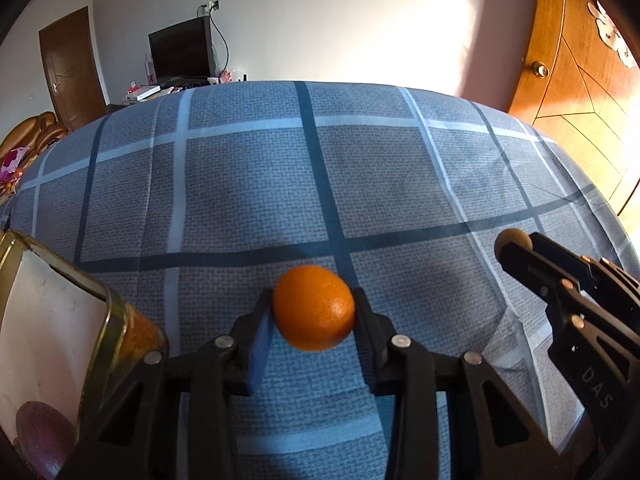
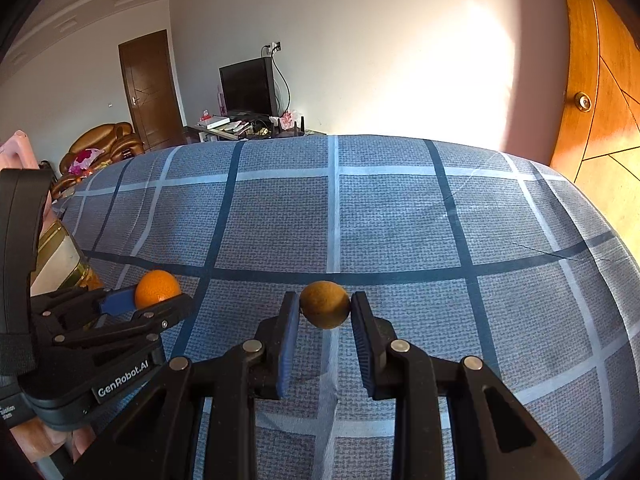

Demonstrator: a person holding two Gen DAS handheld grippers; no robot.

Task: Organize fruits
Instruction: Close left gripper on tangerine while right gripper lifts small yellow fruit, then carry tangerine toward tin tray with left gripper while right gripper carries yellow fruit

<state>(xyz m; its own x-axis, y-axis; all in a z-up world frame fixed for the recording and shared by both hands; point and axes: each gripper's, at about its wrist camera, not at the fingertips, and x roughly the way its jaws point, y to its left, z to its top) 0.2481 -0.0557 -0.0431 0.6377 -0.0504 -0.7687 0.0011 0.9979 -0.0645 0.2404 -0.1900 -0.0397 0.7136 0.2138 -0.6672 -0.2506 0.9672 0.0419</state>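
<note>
Fruits: an orange (image 1: pixel 314 307) and a smaller brown fruit (image 2: pixel 325 304), likely a kiwi, were both held above the checked bedcover (image 1: pixel 248 184), neither one lying on it.
Box: at the far left stood an open box (image 1: pixel 48 312) with a gold rim and white inner wall; a dark reddish round thing (image 1: pixel 40 436), probably another fruit, lay at its bottom.
Left tongs: the left gripper (image 1: pixel 314 312) pinched the orange between its two pads, one pad on each side, just right of the box.
Orange: it sat at the very tips of the fingers (image 1: pixel 362 308), so the hold looked shallow.
Right tongs: the right gripper (image 2: pixel 325 306) was pressed together on the brown fruit, again near the tips, well right of the orange.
Step in hand: both fruits appeared picked up and ready to be carried to the box; nothing was being let go yet.
Next move: the orange probably went first, being nearest. That called for a short carry leftward over the rim, a lowering inside, then spreading the pads.
Care: a tip grip on a round fruit could let it roll out if tilted.
</note>
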